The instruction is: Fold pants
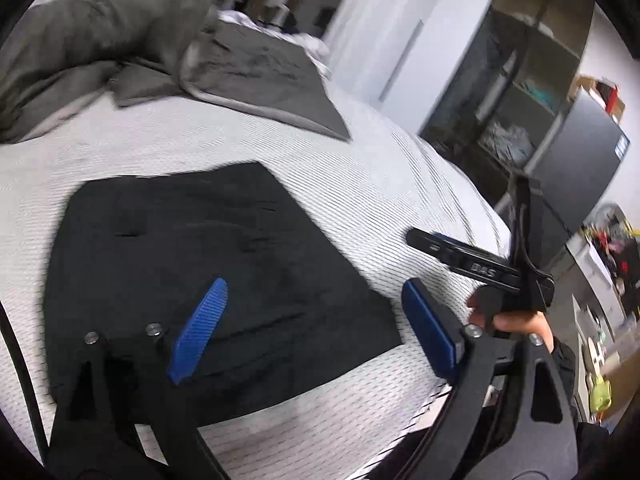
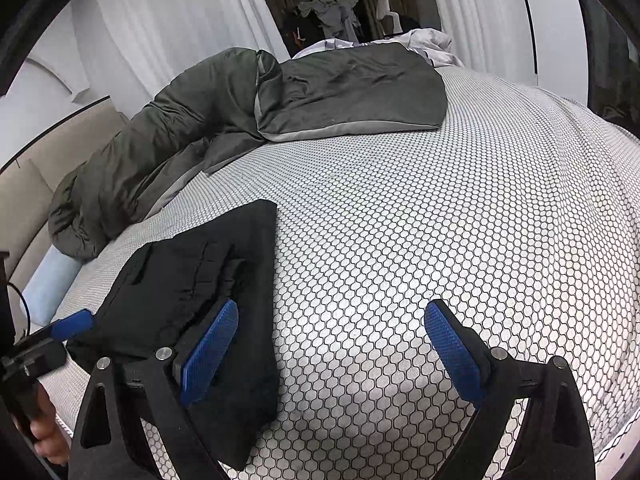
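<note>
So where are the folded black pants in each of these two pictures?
Left wrist view: the folded black pants lie flat across the lower left and centre, on the white patterned bedspread.
Right wrist view: the pants sit lower left, partly behind the left blue pad.
Shared landmark: the dark grey blanket lies beyond the pants on the bed in both.

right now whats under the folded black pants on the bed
The folded black pants lie flat on the white honeycomb-patterned bed cover, which shows all around them. Whatever lies beneath their layers is covered. Both grippers hover open, holding nothing.
</note>
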Motion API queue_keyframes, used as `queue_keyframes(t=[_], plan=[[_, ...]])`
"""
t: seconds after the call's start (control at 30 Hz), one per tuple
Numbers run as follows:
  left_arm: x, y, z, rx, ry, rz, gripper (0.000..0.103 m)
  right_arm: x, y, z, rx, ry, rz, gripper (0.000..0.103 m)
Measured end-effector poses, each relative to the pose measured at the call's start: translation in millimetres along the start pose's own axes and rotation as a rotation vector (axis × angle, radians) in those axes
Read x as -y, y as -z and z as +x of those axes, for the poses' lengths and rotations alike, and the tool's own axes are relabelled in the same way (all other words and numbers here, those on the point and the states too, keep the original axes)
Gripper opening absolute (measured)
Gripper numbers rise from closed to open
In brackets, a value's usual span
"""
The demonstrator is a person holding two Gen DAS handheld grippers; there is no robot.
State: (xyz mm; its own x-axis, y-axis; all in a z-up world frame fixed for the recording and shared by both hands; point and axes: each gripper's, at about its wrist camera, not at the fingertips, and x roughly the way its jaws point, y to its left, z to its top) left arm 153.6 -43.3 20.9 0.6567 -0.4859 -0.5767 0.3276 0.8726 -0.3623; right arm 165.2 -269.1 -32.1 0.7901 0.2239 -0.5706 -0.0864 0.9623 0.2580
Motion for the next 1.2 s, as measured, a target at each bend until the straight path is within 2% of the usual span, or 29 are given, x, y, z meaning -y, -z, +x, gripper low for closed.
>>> queue_keyframes(t=[0.07, 0.17, 0.23, 0.3, 0.37, 0.43, 0.57, 0.67, 0.77, 0.83, 0.9, 0.97, 1.0, 1.03, 1.07, 1.2], plan=[[-36, -5, -14, 0.054, -0.062, -0.033, 0.090, -8, 2, 0, -0.004, -0.018, -0.023, 0.096], [-86, 6, -27, 0.107, -0.241, -0.124, 0.090, -28, 5, 4, -0.023, -0.091, -0.058, 0.096], [-123, 8, -19, 0.078, -0.325, -0.175, 0.090, -43, 7, 10, -0.051, -0.162, -0.069, 0.096], [-150, 18, -8, 0.000, -0.380, -0.195, 0.089, -60, 9, 20, -0.088, -0.237, -0.077, 0.096], [-165, 27, -1, -0.043, -0.406, -0.191, 0.090, -75, 10, 29, -0.121, -0.274, -0.092, 0.096], [-178, 33, 0, -0.080, -0.446, -0.178, 0.090, -89, 11, 37, -0.148, -0.287, -0.097, 0.096], [-197, 45, -11, -0.098, -0.535, -0.157, 0.090, -104, 14, 48, -0.192, -0.289, -0.086, 0.096], [-193, 37, -21, -0.087, -0.535, -0.173, 0.087, -107, 16, 58, -0.229, -0.286, -0.073, 0.096], [-176, 30, -31, -0.032, -0.420, -0.158, 0.088, -105, 17, 71, -0.267, -0.335, -0.026, 0.096], [-162, 27, -25, -0.057, -0.389, -0.111, 0.088, -102, 14, 76, -0.274, -0.355, -0.004, 0.095], [-152, 29, -9, -0.112, -0.416, -0.040, 0.088, -100, 14, 83, -0.286, -0.379, 0.027, 0.084], [-157, 34, 1, -0.169, -0.446, -0.013, 0.089, -100, 13, 94, -0.305, -0.383, 0.054, 0.054], [-162, 35, 1, -0.177, -0.442, -0.030, 0.091, -100, 13, 97, -0.307, -0.379, 0.059, 0.045], [-169, 36, -1, -0.180, -0.431, -0.057, 0.092, -103, 13, 100, -0.305, -0.374, 0.055, 0.030], [-172, 36, -3, -0.177, -0.427, -0.071, 0.092, -107, 12, 97, -0.289, -0.374, 0.041, 0.022], [-172, 36, -10, -0.166, -0.444, -0.062, 0.092, -133, 5, 53, -0.205, -0.384, -0.124, 0.016]])
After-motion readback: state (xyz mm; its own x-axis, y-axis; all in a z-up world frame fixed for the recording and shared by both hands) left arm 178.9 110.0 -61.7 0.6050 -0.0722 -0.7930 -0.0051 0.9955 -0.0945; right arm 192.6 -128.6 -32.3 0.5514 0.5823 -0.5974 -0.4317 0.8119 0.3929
